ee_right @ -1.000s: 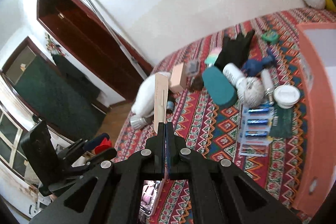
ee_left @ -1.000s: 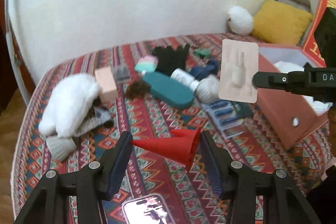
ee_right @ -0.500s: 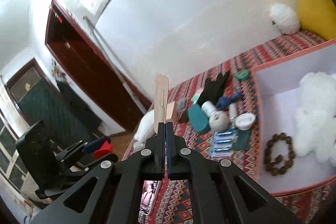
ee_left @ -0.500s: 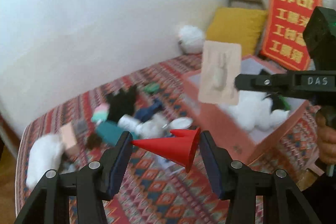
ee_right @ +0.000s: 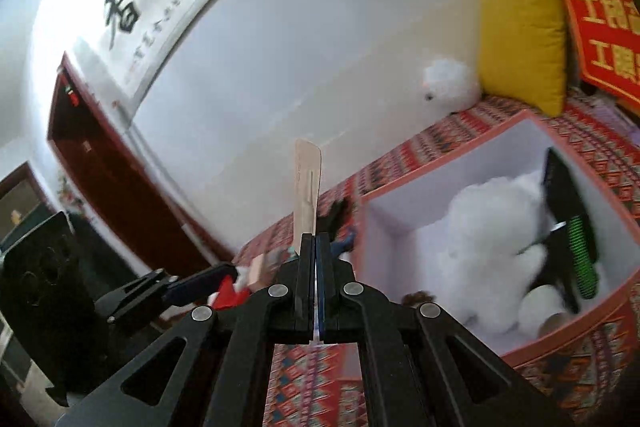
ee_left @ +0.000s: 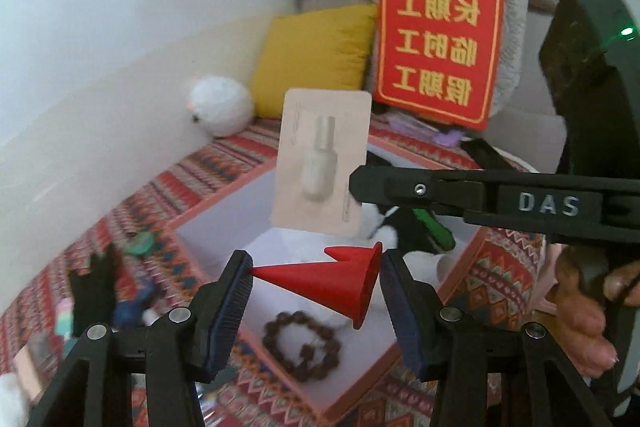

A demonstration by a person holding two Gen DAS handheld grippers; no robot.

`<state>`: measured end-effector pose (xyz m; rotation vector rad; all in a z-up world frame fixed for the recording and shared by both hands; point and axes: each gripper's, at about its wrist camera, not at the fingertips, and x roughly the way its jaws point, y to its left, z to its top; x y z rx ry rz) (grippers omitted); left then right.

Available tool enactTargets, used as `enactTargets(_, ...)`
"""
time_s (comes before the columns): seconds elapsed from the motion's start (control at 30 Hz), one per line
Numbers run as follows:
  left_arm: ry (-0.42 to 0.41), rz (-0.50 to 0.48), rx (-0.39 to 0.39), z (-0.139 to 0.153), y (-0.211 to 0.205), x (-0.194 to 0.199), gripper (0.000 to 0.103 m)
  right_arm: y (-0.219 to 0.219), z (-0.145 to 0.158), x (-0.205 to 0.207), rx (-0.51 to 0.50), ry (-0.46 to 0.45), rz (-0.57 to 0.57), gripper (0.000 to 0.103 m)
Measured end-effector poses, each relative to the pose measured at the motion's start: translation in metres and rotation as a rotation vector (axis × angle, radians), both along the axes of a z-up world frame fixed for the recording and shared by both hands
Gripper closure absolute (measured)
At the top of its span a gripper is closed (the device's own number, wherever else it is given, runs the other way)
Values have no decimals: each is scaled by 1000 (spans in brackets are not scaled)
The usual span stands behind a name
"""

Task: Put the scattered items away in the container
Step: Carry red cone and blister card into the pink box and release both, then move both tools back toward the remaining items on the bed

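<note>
My left gripper (ee_left: 316, 271) is shut on a red cone (ee_left: 332, 281), held sideways with its tip against the left pad. It hangs above the pink box (ee_left: 208, 205), whose white inside holds a white plush toy (ee_right: 492, 227), a bead bracelet (ee_left: 302, 345) and a black and green item (ee_right: 572, 239). My right gripper (ee_right: 316, 243) is shut on a thin beige sample card (ee_left: 322, 157), which stands upright over the box's far side. The card shows edge-on (ee_right: 307, 183) in the right wrist view.
Scattered items lie on the patterned cloth (ee_left: 132, 203) left of the box: black gloves (ee_left: 90, 287), a blue piece, a teal piece (ee_left: 140, 243). A white plush (ee_left: 220, 105), a yellow cushion (ee_left: 316, 59) and a red sign (ee_left: 438, 15) stand behind. A hand (ee_left: 588, 307) holds the right gripper.
Both grippers have swung right from the scattered items to above the box, each keeping its load. The box's inside now fills the views.
</note>
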<state>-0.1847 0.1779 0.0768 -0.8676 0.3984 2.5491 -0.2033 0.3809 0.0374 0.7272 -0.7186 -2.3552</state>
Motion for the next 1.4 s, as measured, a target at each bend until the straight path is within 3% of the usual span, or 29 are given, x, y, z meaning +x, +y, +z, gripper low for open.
enactTargets(0.3,-122,13,4,-58,7,-70,47,-6,-35,-72,25,-107,-58,103)
enactTargets(0.33,-126,19,16,-61,5,-74,45,-12,-37,-80,27,-113,-53,103)
enactTargets(0.37,-110,22,21,-62,3,-74,36,-18,-40,-88,29,-120,-51,101)
enactTargets(0.47,-47,26,30,-63,0,-72,12,-22,-50,-103,14,-153,-82,75)
enactTargets(0.5,-46,27,34,-62,-3,-72,11,-23,-53,-107,7,-162,-92,47)
enactTargets(0.53,-47,27,39,-62,-5,-73,11,-23,-56,-110,-2,-170,-101,37)
enactTargets(0.83,-65,78,90,-61,-39,-63,11,-37,-53,-101,20,-147,-100,37)
enactTargets(1.03,-42,162,117,-53,-84,-36,11,-81,-34,-77,91,-67,-50,36)
enactTargets(1.23,-5,294,115,-42,-153,6,11,-139,-20,-56,149,-3,29,35)
enactTargets(1.4,7,462,111,-44,-236,44,9,-210,-25,-47,193,4,143,34)
